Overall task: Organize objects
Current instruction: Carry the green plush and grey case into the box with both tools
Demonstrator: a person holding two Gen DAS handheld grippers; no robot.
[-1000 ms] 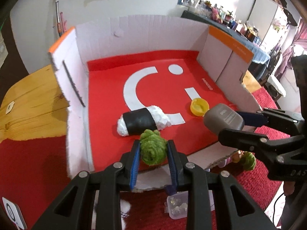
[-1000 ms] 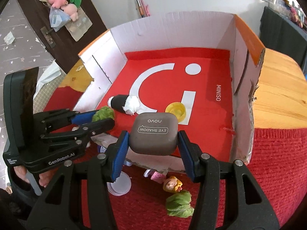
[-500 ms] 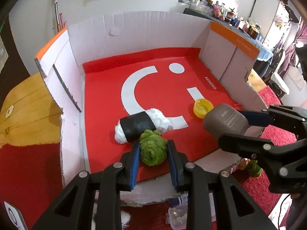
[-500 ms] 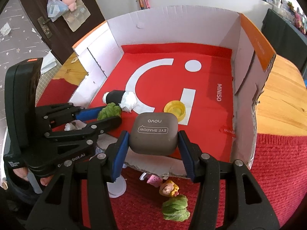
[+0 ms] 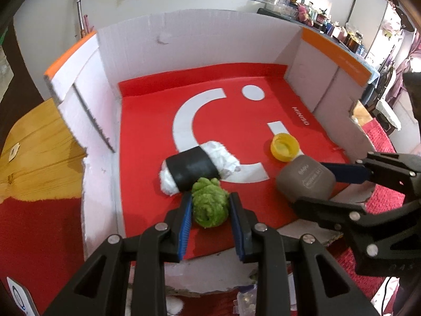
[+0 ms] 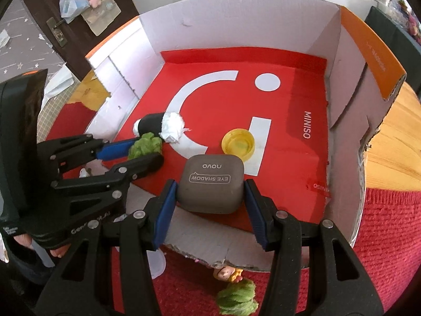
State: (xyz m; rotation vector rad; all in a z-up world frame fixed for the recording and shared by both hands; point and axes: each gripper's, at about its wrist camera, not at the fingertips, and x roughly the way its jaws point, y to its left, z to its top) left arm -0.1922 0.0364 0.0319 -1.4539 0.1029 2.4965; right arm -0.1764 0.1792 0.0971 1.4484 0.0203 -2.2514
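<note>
My left gripper (image 5: 210,208) is shut on a fuzzy green toy (image 5: 209,205) and holds it over the near part of the red-floored cardboard box (image 5: 147,110), right beside a black-and-white plush roll (image 5: 196,167). My right gripper (image 6: 210,192) is shut on a grey eye shadow case (image 6: 211,183) and holds it over the box's near edge. The case also shows in the left wrist view (image 5: 305,180), and the green toy in the right wrist view (image 6: 146,146). A yellow lid (image 6: 238,144) lies on the box floor just past the case.
The box (image 6: 339,84) has white walls with orange rims and a low torn front edge. On the red carpet in front lie another green fuzzy toy (image 6: 238,296), a small doll figure (image 6: 227,273) and a clear plastic piece (image 5: 246,300). Wooden tabletop flanks the box.
Both grippers have moved forward over the box with their loads. The green toy now sits next to the plush roll, and the case is nearer the yellow lid.
</note>
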